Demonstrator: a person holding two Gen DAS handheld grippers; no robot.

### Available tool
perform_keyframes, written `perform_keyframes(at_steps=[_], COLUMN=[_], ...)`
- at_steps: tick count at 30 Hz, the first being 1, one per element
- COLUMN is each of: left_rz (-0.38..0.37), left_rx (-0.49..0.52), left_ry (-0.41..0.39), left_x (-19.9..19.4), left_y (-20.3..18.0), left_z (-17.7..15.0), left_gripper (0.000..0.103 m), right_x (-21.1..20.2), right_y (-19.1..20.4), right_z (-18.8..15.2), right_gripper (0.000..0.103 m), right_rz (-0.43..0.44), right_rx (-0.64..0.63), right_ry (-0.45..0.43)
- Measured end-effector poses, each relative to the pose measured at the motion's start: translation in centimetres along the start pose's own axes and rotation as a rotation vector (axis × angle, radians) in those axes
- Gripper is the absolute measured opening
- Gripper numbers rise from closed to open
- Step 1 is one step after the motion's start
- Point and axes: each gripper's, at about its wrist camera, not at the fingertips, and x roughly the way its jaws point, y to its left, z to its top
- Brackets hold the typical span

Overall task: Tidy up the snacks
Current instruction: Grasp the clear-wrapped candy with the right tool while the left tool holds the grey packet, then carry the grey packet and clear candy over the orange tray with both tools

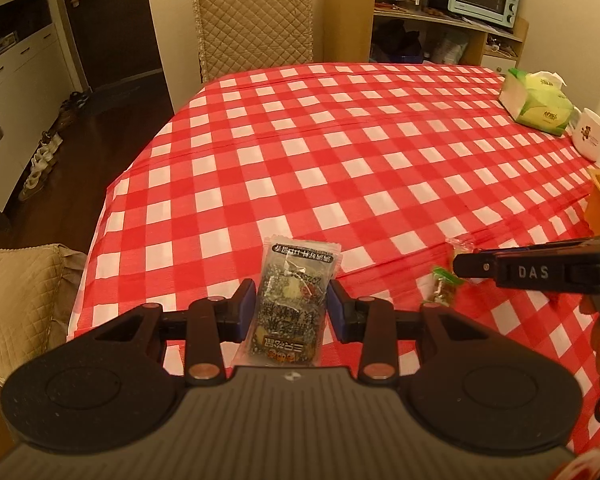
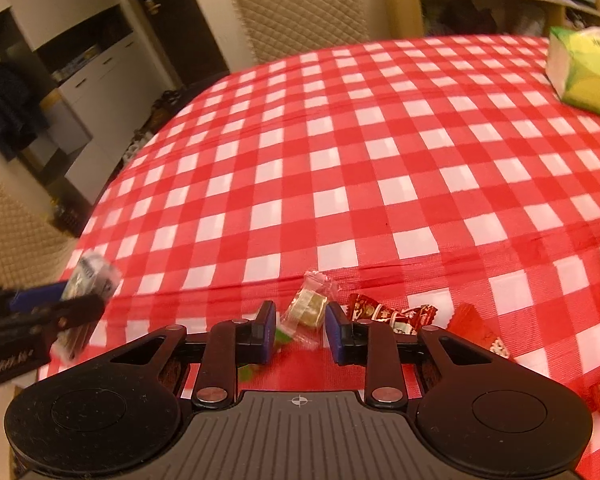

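left wrist: left claw [image 1: 291, 300] grips black snack packet [image 1: 293, 300].

We see a red-and-white checked tablecloth [image 1: 340, 152], a black-and-white speckled packet [image 1: 289, 304], red wrappers [image 2: 392, 314] (white printed) and a green-yellow tissue box [image 1: 538, 102].

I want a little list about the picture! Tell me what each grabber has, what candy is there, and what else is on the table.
left gripper: shut on the dark printed snack packet
right gripper: jaws around a clear-wrapped beige candy, not clearly pinching it
other candy: red-wrapped candies right of the right gripper
table cover: red and white checked tablecloth
far side: green tissue box, white mug
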Motion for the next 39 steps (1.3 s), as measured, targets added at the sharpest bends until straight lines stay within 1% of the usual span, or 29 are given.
perform_keyframes(at_steps=[2,5,8,13,16,18,24,29,34,39], left_rz=[-0.002,-0.003,-0.003,-0.002,-0.002,-0.002,0.0,-0.002,-0.016,-0.045], left_rx=[-0.003,-0.008,-0.014,-0.017,-0.014,-0.014,-0.01,-0.002,0.01,0.028], left_ry=[0.001,0.003,0.006,0.011,0.012,0.013,0.01,0.005,-0.009,-0.022], left_x=[0.1,0.2,0.2,0.2,0.2,0.1,-0.2,-0.9,-1.8,-3.0], left_y=[0.2,0.4,0.6,0.8,0.9,1.0,0.9,0.6,0.0,-1.4], left_z=[-0.1,-0.2,-0.4,-0.6,-0.7,-0.7,-0.6,-0.7,-0.5,-0.3], left_gripper=[0.035,0.035,0.035,0.035,0.035,0.035,0.035,0.035,0.035,0.035], right_x=[0.3,0.9,1.6,2.1,2.4,2.6,2.6,1.4,-1.1,-4.6], right_y=[0.1,0.6,1.0,2.3,3.0,3.2,2.8,2.8,2.5,2.1], right_z=[0.2,0.3,0.2,-0.2,-0.7,-0.9,-0.6,-0.5,-0.6,-0.9], right_gripper=[0.029,0.029,0.026,0.022,0.021,0.021,0.02,0.02,0.02,0.02], right_rz=[-0.014,-0.057,-0.095,-0.159,-0.185,-0.192,-0.171,-0.127,-0.056,0.015], right_rx=[0.007,-0.013,-0.033,-0.147,-0.215,-0.237,-0.239,-0.21,-0.143,-0.08], right_ry=[-0.001,0.0,-0.002,-0.015,-0.02,-0.022,-0.014,-0.031,-0.048,-0.079])
